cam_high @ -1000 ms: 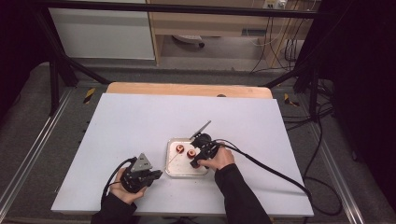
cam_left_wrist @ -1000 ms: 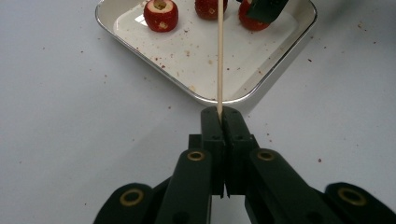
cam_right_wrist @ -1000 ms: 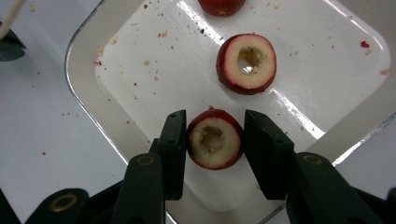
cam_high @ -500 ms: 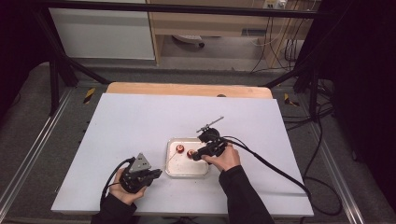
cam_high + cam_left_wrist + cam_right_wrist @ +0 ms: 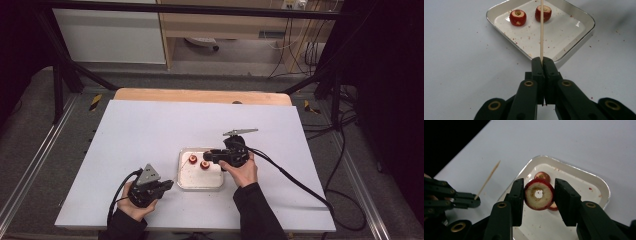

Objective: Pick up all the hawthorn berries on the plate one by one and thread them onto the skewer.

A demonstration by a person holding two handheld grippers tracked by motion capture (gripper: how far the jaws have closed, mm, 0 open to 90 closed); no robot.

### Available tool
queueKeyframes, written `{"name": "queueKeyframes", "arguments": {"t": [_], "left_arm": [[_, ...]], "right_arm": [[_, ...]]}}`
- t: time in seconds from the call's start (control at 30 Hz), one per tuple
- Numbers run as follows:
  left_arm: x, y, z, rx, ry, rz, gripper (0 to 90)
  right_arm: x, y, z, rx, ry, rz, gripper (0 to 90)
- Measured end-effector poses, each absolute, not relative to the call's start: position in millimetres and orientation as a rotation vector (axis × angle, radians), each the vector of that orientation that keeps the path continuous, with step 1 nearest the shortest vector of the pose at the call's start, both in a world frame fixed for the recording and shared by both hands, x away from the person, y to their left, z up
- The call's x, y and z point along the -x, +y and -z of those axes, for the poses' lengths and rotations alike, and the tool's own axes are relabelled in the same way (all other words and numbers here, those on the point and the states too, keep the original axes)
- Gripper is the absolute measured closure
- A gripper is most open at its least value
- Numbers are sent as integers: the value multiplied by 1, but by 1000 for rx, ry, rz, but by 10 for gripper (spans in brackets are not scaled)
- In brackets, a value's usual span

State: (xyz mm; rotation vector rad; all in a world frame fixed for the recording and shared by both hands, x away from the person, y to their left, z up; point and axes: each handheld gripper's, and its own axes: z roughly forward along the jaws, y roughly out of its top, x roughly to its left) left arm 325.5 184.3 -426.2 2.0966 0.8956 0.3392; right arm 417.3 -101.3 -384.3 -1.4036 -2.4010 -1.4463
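My left gripper (image 5: 541, 60) is shut on the lower end of a thin wooden skewer (image 5: 541, 30), which points out over a silver tray (image 5: 499, 10). Two red cored fruits (image 5: 518, 17) lie in that tray. In the high view this gripper (image 5: 169, 185) rests on the table, left of the tray (image 5: 200, 184). My right gripper (image 5: 539, 188) is shut on a third red cored fruit (image 5: 539, 195), held above the tray (image 5: 599, 185) with its bored hole facing the camera. From above, the right gripper (image 5: 208, 156) hovers over the tray's right side.
The tray sits on a white table top (image 5: 150, 130) with a wooden strip (image 5: 200, 96) along its far edge. Red crumbs dot the tray floor. A black cable (image 5: 295, 180) trails right from the right gripper. Dark frame bars (image 5: 60, 75) and floor cables surround the table.
The right gripper has lifted a little off the tray and shifted right with the fruit in it, and its grey top plate has swung round. The left gripper has stayed put.
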Motion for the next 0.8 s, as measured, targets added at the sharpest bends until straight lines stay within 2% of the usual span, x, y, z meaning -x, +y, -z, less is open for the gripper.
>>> {"name": "queueKeyframes", "arguments": {"t": [0.8], "left_arm": [[-319,170,426,-1959,972,-325,886]], "right_arm": [[-414,-102,387,1499,-1990,1887,614]]}}
